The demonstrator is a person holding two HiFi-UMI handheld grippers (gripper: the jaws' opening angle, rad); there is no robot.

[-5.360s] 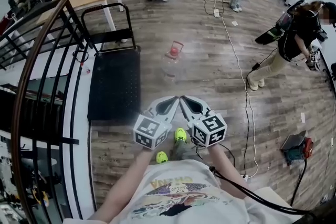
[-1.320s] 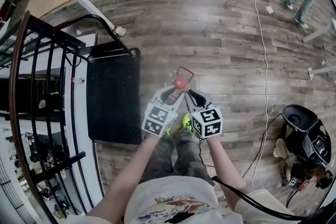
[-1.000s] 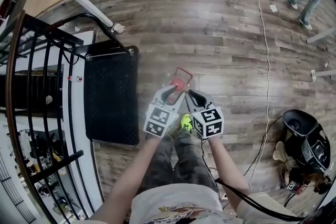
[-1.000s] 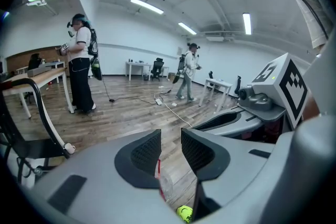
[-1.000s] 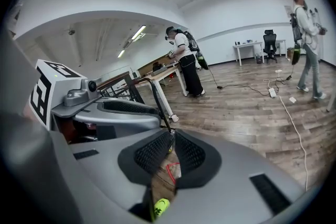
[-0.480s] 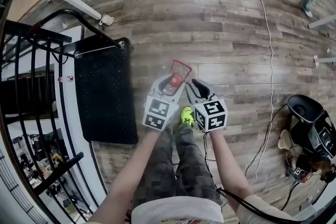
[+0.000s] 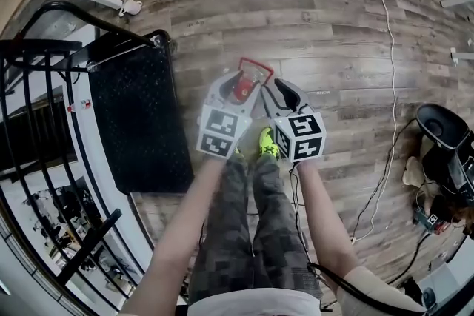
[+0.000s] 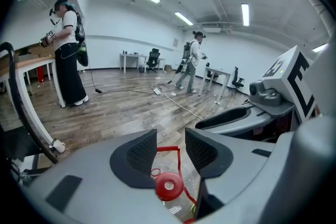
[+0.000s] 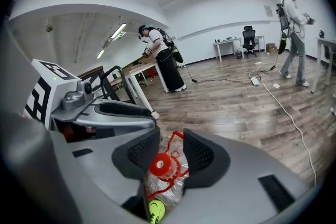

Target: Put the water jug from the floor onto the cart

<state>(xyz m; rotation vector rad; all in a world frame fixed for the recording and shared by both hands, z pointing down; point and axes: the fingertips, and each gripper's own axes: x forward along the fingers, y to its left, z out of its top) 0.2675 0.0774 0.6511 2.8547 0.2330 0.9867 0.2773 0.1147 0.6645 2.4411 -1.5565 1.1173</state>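
jug [image 9: 160, 166] beneath grippers [image 8: 170, 147] [image 9: 171, 147], jaws apart — seemingly untouched

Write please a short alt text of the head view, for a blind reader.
Seen from above, a person holds the left gripper and right gripper over a clear, red-capped water jug on the wooden floor. Both pairs of jaws have just been opening, the jug's top in their gaps, not gripped. A black cart stands at the left.

Reaching down, grippers side by side.
Holding left gripper [image 8: 171, 140] and right gripper [image 9: 171, 142] tilted downward, jaws just opened, red jug handle [image 9: 176, 137] between them, ungripped.
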